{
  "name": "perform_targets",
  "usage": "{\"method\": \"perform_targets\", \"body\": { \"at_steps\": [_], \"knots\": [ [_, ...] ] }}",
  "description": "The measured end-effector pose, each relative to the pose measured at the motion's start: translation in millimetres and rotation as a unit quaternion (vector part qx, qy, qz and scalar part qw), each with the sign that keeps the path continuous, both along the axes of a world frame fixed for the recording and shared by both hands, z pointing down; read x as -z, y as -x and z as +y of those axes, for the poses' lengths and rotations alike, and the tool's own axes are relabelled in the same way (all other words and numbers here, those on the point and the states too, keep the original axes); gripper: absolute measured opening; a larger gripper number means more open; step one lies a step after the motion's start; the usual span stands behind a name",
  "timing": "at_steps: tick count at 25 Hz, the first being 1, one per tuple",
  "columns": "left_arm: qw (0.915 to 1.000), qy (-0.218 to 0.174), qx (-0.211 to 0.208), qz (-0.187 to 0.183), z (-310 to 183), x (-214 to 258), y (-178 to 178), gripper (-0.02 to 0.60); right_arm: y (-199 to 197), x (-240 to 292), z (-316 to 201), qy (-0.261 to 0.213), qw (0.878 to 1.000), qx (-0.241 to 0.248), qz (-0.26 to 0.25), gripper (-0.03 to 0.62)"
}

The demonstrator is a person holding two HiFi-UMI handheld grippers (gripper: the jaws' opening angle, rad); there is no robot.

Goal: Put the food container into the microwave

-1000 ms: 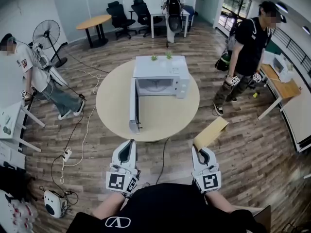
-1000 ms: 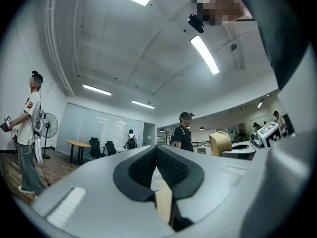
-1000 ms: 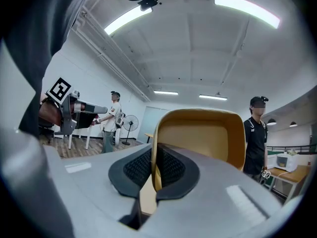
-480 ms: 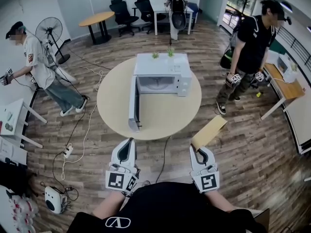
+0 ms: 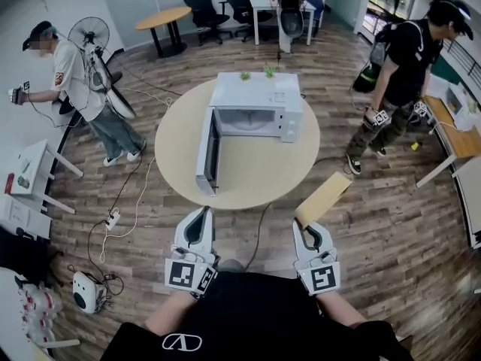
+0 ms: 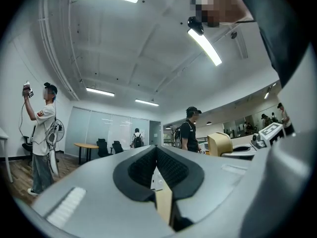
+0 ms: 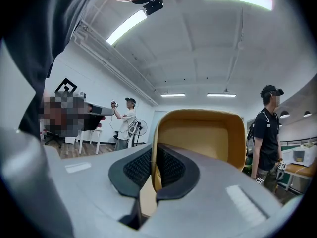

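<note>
A white microwave stands on a round beige table, its door swung open to the left and its cavity facing me. My right gripper is shut on the rim of a tan food container, held short of the table's near right edge. In the right gripper view the container rises behind the pads, its wall pinched between them. My left gripper is level beside it, shut with nothing in it. In the left gripper view the container shows off to the right.
One person stands at the left by a floor fan, another at the right near a wooden desk. Cables and a power strip lie on the wood floor left of the table. Small white tables line the left edge.
Both grippers have advanced slightly toward the round table, the right one still carrying the container. The person at the left has stepped further back and raised an arm.
</note>
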State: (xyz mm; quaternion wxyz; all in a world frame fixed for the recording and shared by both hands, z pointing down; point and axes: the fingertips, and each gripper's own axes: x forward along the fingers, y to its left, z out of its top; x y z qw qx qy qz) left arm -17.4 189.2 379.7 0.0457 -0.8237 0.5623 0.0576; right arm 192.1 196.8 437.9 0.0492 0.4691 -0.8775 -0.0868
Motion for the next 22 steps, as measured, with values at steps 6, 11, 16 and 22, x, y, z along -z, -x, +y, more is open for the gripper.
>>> {"method": "perform_targets", "body": {
  "at_steps": [6, 11, 16, 22],
  "knots": [
    [0.9999, -0.003, 0.004, -0.009, -29.4, -0.8, -1.2, 0.0, 0.8, -0.5, -33.7, 0.0, 1.0, 0.008, -0.003, 0.012],
    [1.0, -0.007, 0.003, 0.005, -82.3, -7.0, 16.7, 0.0, 11.7, -1.5, -86.3, -0.008, 1.0, 0.002, 0.014, 0.012],
    [0.9998, -0.013, -0.014, 0.01, -151.3, -2.8, 34.8, 0.0, 34.0, 1.9, -142.9, -0.01, 0.999, -0.011, 0.035, 0.012],
    [0.9988, -0.019, -0.041, 0.017, -229.5, 6.8, 49.8, 0.0, 54.8, 18.1, -211.1, -0.013, 0.998, -0.032, 0.049, 0.012]
  ]
}}
